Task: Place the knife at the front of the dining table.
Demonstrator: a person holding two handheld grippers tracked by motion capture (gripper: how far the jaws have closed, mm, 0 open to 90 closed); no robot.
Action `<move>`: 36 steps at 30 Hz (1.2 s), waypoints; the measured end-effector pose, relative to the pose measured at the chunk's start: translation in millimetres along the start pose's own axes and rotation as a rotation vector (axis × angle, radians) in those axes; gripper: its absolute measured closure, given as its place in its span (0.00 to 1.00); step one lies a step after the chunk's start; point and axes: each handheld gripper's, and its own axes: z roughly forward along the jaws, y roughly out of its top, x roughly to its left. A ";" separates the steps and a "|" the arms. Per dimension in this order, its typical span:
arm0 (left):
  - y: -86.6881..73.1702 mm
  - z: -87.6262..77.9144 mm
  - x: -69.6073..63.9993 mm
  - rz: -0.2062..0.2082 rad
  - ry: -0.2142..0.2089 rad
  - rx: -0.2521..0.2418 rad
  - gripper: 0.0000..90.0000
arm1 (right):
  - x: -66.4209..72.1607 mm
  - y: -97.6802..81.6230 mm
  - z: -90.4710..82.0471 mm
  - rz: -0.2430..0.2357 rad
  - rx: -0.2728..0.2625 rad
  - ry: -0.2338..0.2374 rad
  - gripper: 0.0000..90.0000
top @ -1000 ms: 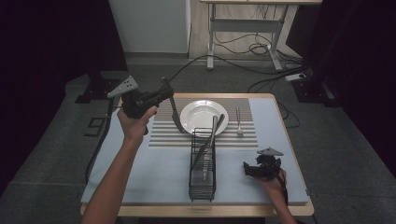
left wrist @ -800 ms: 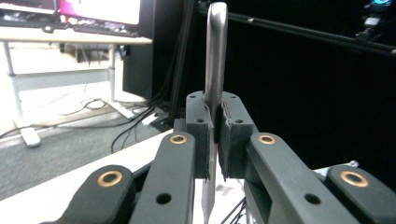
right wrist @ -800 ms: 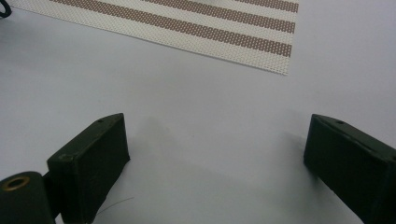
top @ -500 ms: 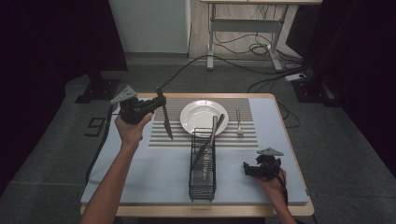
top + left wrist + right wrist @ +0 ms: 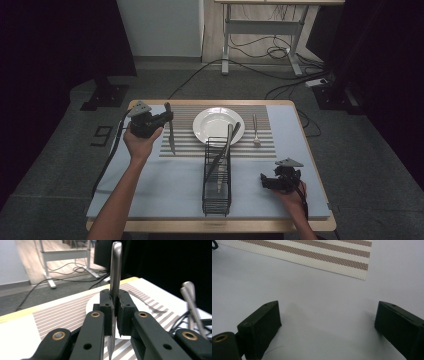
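Note:
My left gripper is shut on a table knife over the left end of the striped placemat. The knife hangs with its blade down toward the mat; in the left gripper view the knife stands upright between the shut pads, handle up. A white plate lies on the mat's middle and a fork to its right. A black wire cutlery rack stands in front of the plate with a utensil leaning in it. My right gripper rests open near the table's front right, nothing between its fingers.
The table carries a pale blue cloth. Its wooden edge runs along the front. Cables and a desk frame lie on the floor beyond. The rack's utensil handles rise at the right of the left gripper view.
My left gripper has carried the knife leftward and down, from above the plate's left side to the mat's left end, and the knife has swung to hang blade down. The right gripper has stayed still.

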 end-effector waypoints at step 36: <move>-14.7 43.4 17.6 -0.042 0.022 0.055 0.93 | 0.0 -0.1 0.0 0.000 0.000 0.000 0.07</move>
